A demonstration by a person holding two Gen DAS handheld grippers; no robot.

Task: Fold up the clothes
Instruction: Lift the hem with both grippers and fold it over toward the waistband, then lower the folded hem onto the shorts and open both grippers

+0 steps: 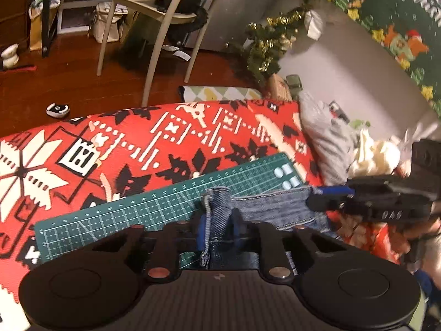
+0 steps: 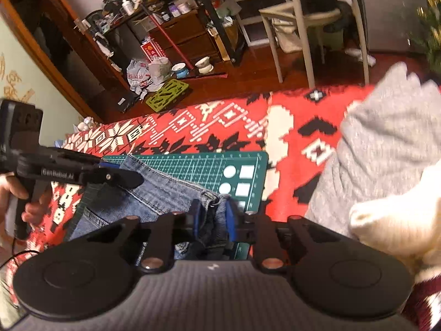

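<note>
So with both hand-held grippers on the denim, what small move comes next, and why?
Probably lift both together. The left hand-held gripper and right hand-held gripper each pinch a bunched edge of the blue denim garment, which lies crumpled on the green gridded cutting mat; raising it should let it hang flat.

The left gripper (image 2: 121,178) carries "GenRobot.AI" in pale letters along its side, as the right wrist view shows. A green hanging (image 1: 413,5) bears white lettering, cut off and blurred, perhaps "Christmas".
</note>
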